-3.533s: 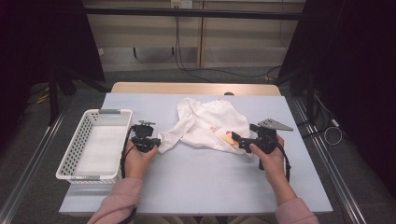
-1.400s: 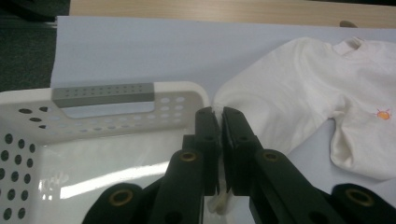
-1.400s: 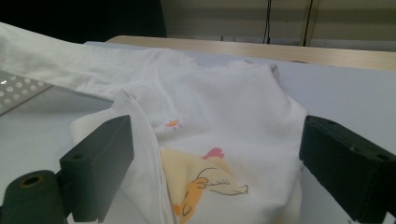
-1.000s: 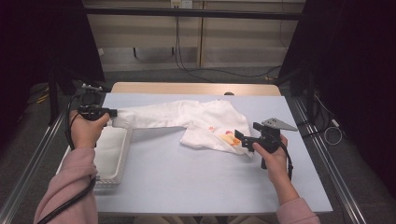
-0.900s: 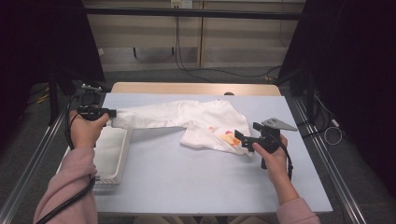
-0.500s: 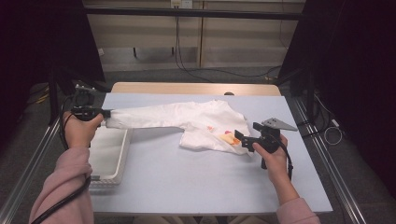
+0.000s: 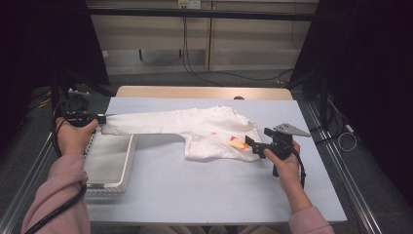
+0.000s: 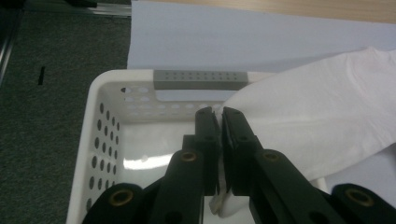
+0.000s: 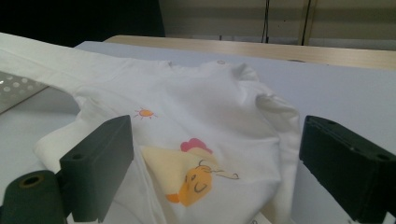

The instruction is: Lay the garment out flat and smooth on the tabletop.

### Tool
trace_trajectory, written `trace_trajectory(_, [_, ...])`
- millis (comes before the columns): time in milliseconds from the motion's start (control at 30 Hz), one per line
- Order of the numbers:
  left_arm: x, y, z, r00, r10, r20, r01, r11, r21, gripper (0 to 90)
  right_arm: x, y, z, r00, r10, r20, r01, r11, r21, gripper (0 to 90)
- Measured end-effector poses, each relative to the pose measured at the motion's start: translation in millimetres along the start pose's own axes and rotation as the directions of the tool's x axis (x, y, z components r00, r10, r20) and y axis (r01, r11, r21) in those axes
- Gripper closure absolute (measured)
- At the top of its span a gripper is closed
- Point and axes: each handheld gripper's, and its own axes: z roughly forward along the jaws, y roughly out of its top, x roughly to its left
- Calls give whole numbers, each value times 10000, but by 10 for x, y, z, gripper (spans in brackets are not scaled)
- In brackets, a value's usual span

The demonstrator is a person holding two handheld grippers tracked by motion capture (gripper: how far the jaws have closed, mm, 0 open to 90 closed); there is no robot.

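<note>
- Pinching the cuff end of a sleeve, the left gripper (image 7: pixel 100 118) sits at about nine o'clock on the table, its jaws closed on a thin fold of white cloth above the white basket (image 7: pixel 111 163).
- Stretching from that pinch toward three o'clock, the sleeve runs taut and lifted over the basket's far rim, while the body of the white shirt (image 7: pixel 214 136) lies flat near the middle of the blue table (image 7: pixel 204 195).
- Hovering at the shirt's edge near three o'clock, the right gripper (image 7: pixel 253 145) has its jaws spread wide, with the printed front (image 9: pixel 196 179) between them but nothing clamped.
- Judging the risks: the left grip holds very little fabric, so a harder pull could slip the cuff free.
- With the right jaws not pressing down, the whole shirt could drag toward nine o'clock instead of straightening.
- The sleeve could also snag on the basket's rim.
</note>
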Motion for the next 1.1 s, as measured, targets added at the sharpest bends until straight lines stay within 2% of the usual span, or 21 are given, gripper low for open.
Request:
trace_trajectory(33, [0,0,0,10000,0,0,0,10000,0,858,-2,0,-1,10000,16,-2,-16,10000,3,97])
trace_trajectory(67, [50,9,-38,9990,436,11,-436,9982,416,858,-4,0,-1,10000,22,8,-22,10000,5,97])
trace_trajectory(133, [72,16,-51,9986,515,-97,-512,9982,302,858,-7,-1,0,10000,9,7,-9,10000,1,97])
trace_trajectory(167, [81,18,-59,9989,465,-22,-463,9981,402,858,-7,-1,0,10000,7,19,-7,10000,10,97])
trace_trajectory(200, [82,16,-59,9996,297,-33,-296,9992,279,858,-9,-1,1,10000,11,-14,-11,10000,14,97])
trace_trajectory(267, [102,19,-67,9991,422,-28,-421,9986,315,858,-9,-2,0,10000,11,-15,-11,10000,29,96])
trace_trajectory(300, [88,17,-51,10000,88,-41,-88,10000,24,858,-9,-2,0,10000,11,-15,-11,10000,29,96])
trace_trajectory(333, [130,23,-81,9988,472,-108,-468,9983,356,858,-10,-2,-1,10000,15,-8,-15,10000,21,96])
trace_trajectory(433, [149,19,-86,9990,429,-101,-426,9986,314,858,-11,-2,-1,10000,17,0,-17,10000,23,96])
trace_trajectory(467, [173,16,-78,9984,562,-112,-558,9979,314,858,-10,-1,-1,10000,9,-5,-9,10000,17,96])
trace_trajectory(600, [160,-3,-70,9993,360,-37,-359,9988,329,857,-9,-2,1,10000,13,-5,-13,10000,27,96])
trace_trajectory(667, [162,-4,-62,9989,453,-134,-448,9984,344,855,-7,-3,1,10000,19,2,-19,10000,36,96])
trace_trajectory(933, [168,-21,-43,9992,385,-102,-381,9987,328,853,-10,0,-4,10000,10,33,-10,10000,15,96])
trace_trajectory(1033, [166,-33,-27,9988,481,-111,-477,9984,288,849,-3,0,-2,10000,-1,18,1,10000,7,96])
trace_trajectory(1067, [166,-33,-27,9988,481,-111,-477,9984,288,843,-3,0,-1,10000,-10,15,10,10000,8,96])
trace_trajectory(1100, [165,-36,-19,9983,539,-211,-533,9981,306,797,-2,1,-2,10000,-12,24,12,10000,6,96])
